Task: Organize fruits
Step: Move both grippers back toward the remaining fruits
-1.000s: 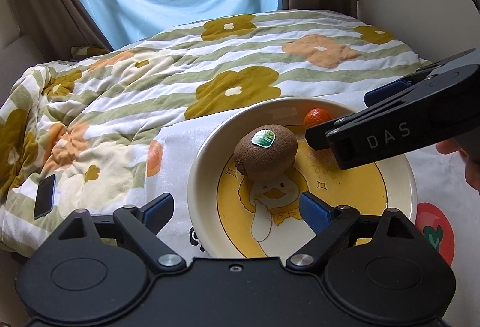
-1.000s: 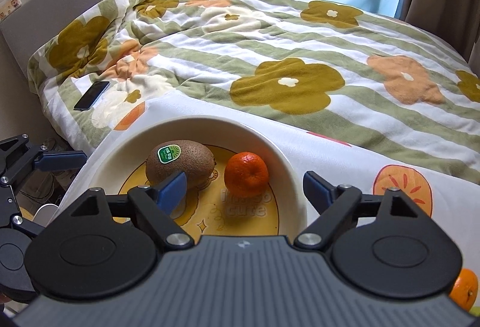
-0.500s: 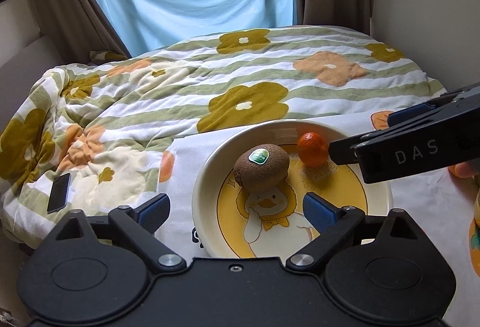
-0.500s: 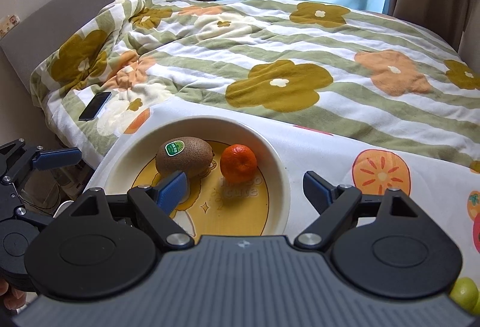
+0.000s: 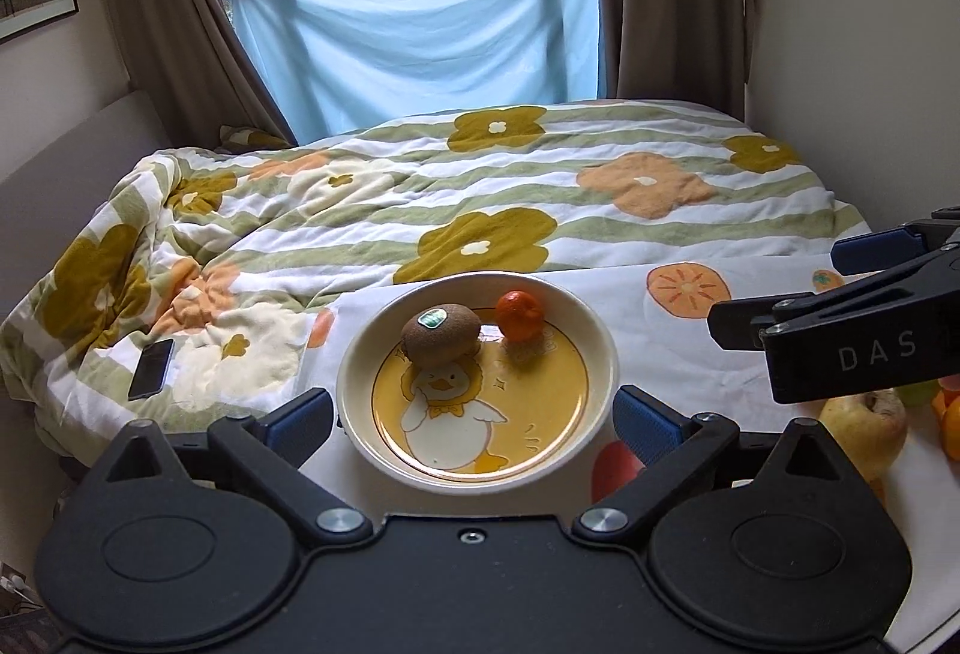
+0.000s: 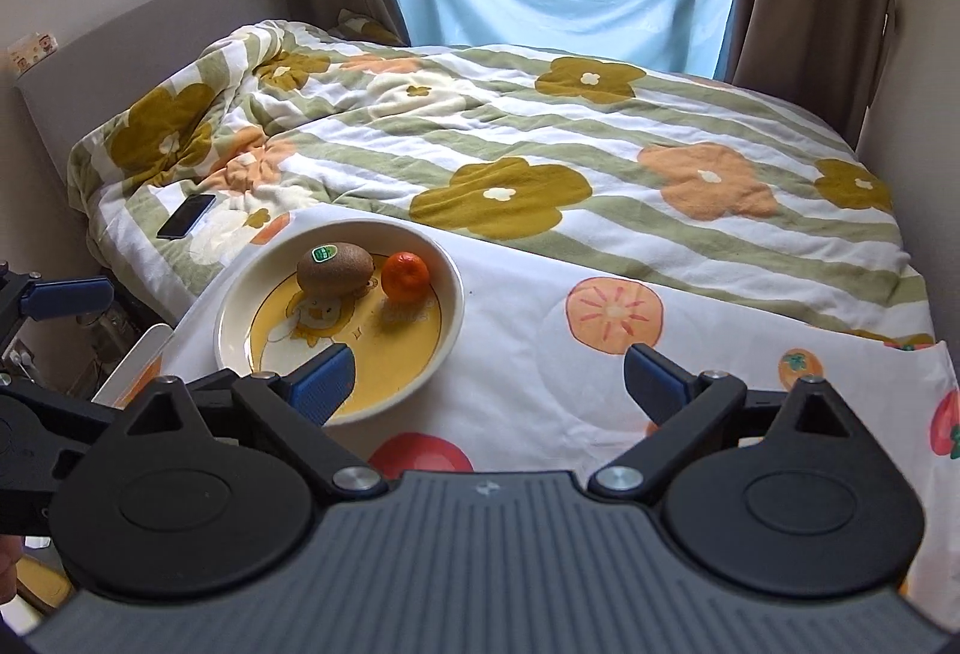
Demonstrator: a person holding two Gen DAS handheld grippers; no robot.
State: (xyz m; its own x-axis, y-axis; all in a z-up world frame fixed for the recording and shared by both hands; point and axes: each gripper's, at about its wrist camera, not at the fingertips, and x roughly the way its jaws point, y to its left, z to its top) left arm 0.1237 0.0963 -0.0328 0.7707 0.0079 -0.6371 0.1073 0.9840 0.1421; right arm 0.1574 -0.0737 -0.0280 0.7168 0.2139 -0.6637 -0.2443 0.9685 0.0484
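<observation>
A cream plate (image 5: 372, 450) with a yellow duck print sits on a fruit-printed cloth. It holds a brown kiwi (image 5: 441, 336) with a green sticker and a small tangerine (image 5: 519, 316) beside it. The plate (image 6: 447, 330), kiwi (image 6: 335, 268) and tangerine (image 6: 406, 276) also show in the right wrist view. My left gripper (image 5: 474, 423) is open and empty, held back over the plate's near rim. My right gripper (image 6: 489, 384) is open and empty, to the right of the plate. A yellow-green apple (image 5: 864, 432) lies at the right, with more fruit partly hidden at the edge.
The fruit-printed cloth (image 6: 540, 354) covers a surface against a bed with a flowered quilt (image 5: 510, 186). A dark phone (image 5: 151, 369) lies on the quilt at the left. A wall stands close on the right, and curtains hang at the window behind.
Both grippers have pulled back and up from the plate, so it looks smaller and farther. The right gripper has drawn away to the right. Kiwi and tangerine have not moved.
</observation>
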